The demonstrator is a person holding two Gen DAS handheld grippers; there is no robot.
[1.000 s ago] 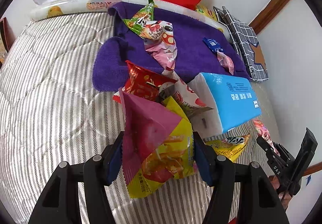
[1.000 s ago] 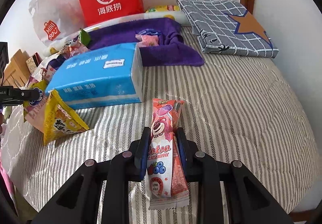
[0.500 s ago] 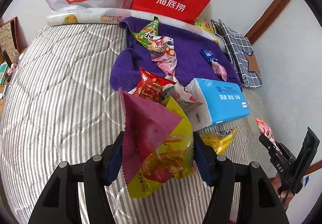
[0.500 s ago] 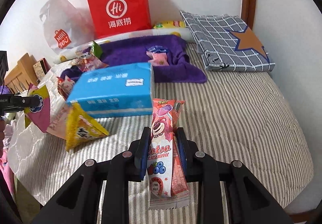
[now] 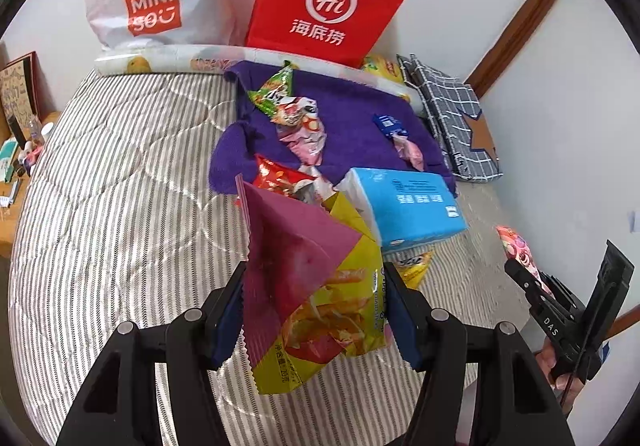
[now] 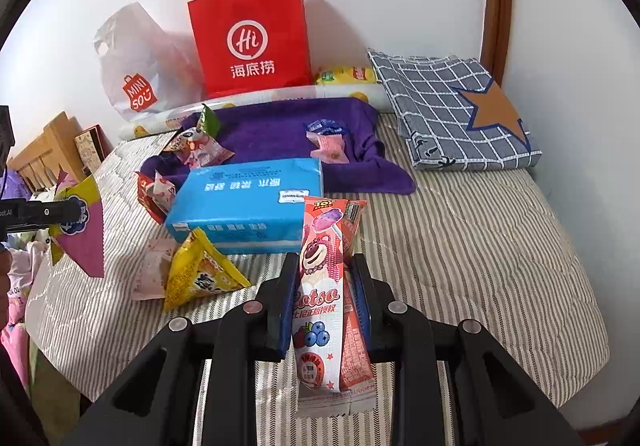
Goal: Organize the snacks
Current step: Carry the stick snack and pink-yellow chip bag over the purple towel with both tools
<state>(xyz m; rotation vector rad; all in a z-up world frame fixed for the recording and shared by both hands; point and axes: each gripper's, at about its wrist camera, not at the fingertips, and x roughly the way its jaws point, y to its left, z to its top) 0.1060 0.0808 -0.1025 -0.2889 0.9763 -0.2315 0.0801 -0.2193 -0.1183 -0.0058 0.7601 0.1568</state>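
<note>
Striped bed (image 6: 480, 246), snacks scattered ahead; left tongs (image 5: 312, 310) clamped on chip bag (image 5: 320, 306); right tongs (image 6: 324, 302) gripping pink packet (image 6: 320, 286); sorting barely begun.

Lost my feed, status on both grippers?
Left gripper shut on magenta-yellow chip bag. Right gripper shut on pink Lotso snack packet. Blue tissue pack ahead.
</note>
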